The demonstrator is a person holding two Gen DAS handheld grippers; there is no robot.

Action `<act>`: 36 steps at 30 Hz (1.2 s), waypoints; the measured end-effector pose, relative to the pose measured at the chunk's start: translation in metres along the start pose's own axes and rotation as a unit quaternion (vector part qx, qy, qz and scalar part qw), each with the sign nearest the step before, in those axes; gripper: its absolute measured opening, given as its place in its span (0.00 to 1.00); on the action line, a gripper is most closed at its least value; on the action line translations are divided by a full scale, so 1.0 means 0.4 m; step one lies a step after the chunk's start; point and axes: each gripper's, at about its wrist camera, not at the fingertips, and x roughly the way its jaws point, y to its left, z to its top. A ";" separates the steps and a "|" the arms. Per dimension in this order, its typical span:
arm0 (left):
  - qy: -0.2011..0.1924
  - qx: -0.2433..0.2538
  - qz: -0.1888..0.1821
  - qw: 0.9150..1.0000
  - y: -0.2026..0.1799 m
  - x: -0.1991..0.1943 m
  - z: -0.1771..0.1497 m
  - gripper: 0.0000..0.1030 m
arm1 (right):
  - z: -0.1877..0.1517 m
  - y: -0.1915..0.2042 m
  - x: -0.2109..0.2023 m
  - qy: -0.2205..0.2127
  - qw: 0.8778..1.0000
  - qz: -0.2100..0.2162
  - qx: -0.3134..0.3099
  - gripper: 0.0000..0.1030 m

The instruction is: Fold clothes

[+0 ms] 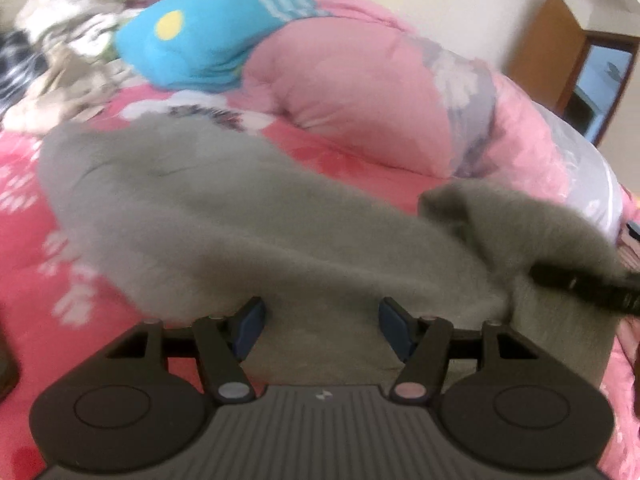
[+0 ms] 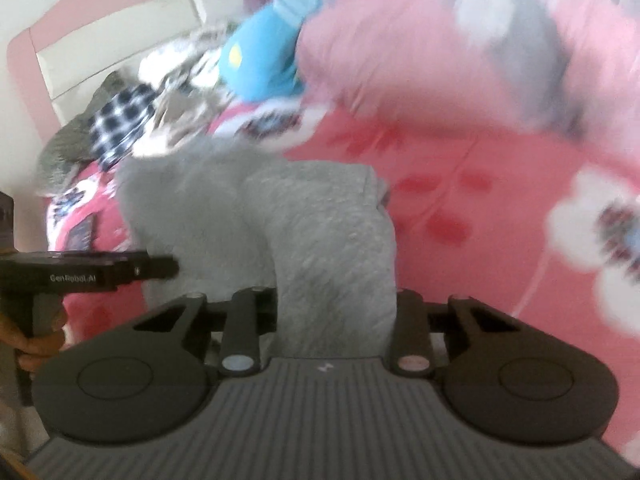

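Your left gripper [image 1: 322, 320] stood wide, its blue pads [image 1: 250, 326] well apart, with the near edge of the grey fleece garment [image 1: 224, 216] lying between them but not pinched. The garment was spread across the pink flowered bedspread [image 1: 24, 240], stretching from the far left to the near right, where a fold of it bunched up. There the dark tip of your right gripper [image 1: 580, 286] reached in from the right edge and touched the cloth.

In the right wrist view, your right gripper [image 2: 336, 312] also stood wide, and a thick fold of the garment [image 2: 336, 248] filled the gap between its fingers [image 2: 414, 332]; blur hid whether they pressed it. Your left gripper [image 2: 120, 270] showed at the near left, a hand [image 2: 38, 340] around its handle.

Farther off lay a pink quilt [image 1: 360, 92], a blue plush toy [image 1: 200, 36] and, at the far left, a checked cloth [image 2: 120, 122].
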 end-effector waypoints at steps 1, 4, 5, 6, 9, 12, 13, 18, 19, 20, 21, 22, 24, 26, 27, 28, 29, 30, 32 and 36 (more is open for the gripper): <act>-0.003 0.007 -0.006 1.000 -0.014 0.001 0.007 0.62 | 0.009 -0.007 -0.025 -0.017 1.000 -0.019 -0.010 0.25; -0.010 0.024 -0.024 0.999 -0.057 0.003 0.019 0.62 | 0.034 -0.043 -0.120 -0.063 0.994 -0.078 -0.035 0.25; -0.011 0.027 -0.030 0.999 -0.067 0.001 0.019 0.62 | 0.040 -0.059 -0.154 -0.076 0.992 -0.091 -0.036 0.25; -0.010 0.029 -0.036 0.999 -0.074 -0.001 0.016 0.62 | 0.039 -0.076 -0.186 -0.083 0.991 -0.102 -0.034 0.25; -0.007 0.033 -0.050 0.998 -0.086 -0.006 0.001 0.62 | 0.015 -0.117 -0.272 -0.093 0.987 -0.131 -0.026 0.25; -0.004 0.024 -0.055 0.998 -0.079 -0.008 -0.009 0.62 | -0.047 -0.154 -0.303 -0.073 0.987 -0.143 -0.005 0.25; -0.004 0.020 -0.056 0.998 -0.074 -0.010 -0.010 0.62 | -0.073 -0.167 -0.300 -0.059 0.988 -0.146 0.006 0.25; -0.006 0.007 -0.053 0.999 -0.048 -0.023 -0.012 0.62 | -0.186 -0.205 -0.226 0.038 0.984 -0.167 0.049 0.39; -0.007 0.004 -0.052 0.999 -0.041 -0.026 -0.013 0.62 | -0.198 -0.208 -0.223 0.045 0.982 -0.173 0.056 0.49; -0.008 0.000 -0.051 0.999 -0.035 -0.028 -0.013 0.62 | -0.200 -0.206 -0.233 0.040 0.981 -0.178 0.063 0.64; -0.008 -0.005 -0.051 0.999 -0.028 -0.031 -0.013 0.62 | -0.192 -0.207 -0.249 0.030 0.981 -0.178 0.069 0.72; -0.009 -0.009 -0.051 0.999 -0.021 -0.033 -0.012 0.62 | -0.183 -0.203 -0.266 0.018 0.982 -0.173 0.075 0.86; -0.013 -0.018 -0.051 0.998 -0.007 -0.040 -0.010 0.62 | -0.160 -0.213 -0.312 -0.007 0.984 -0.151 0.095 0.95; -0.016 -0.025 -0.050 0.998 0.006 -0.046 -0.009 0.62 | -0.134 -0.228 -0.356 -0.024 0.984 -0.132 0.120 0.97; -0.018 -0.028 -0.048 0.998 0.011 -0.048 -0.008 0.62 | -0.126 -0.237 -0.382 -0.038 0.980 -0.135 0.139 0.97; -0.019 -0.031 -0.046 0.998 0.017 -0.050 -0.008 0.62 | -0.119 -0.246 -0.408 -0.052 0.977 -0.137 0.158 0.98; -0.020 -0.033 -0.043 0.998 0.022 -0.052 -0.008 0.62 | -0.114 -0.251 -0.429 -0.067 0.972 -0.139 0.176 0.98; -0.021 -0.036 -0.041 0.998 0.028 -0.054 -0.007 0.62 | -0.104 -0.257 -0.446 -0.086 0.967 -0.137 0.195 0.98; -0.024 -0.041 -0.036 0.998 0.039 -0.058 -0.006 0.62 | -0.080 -0.258 -0.449 -0.113 0.964 -0.118 0.211 0.98; -0.028 -0.051 -0.026 0.998 0.062 -0.067 -0.005 0.62 | -0.017 -0.206 -0.331 -0.105 0.975 -0.028 0.193 0.98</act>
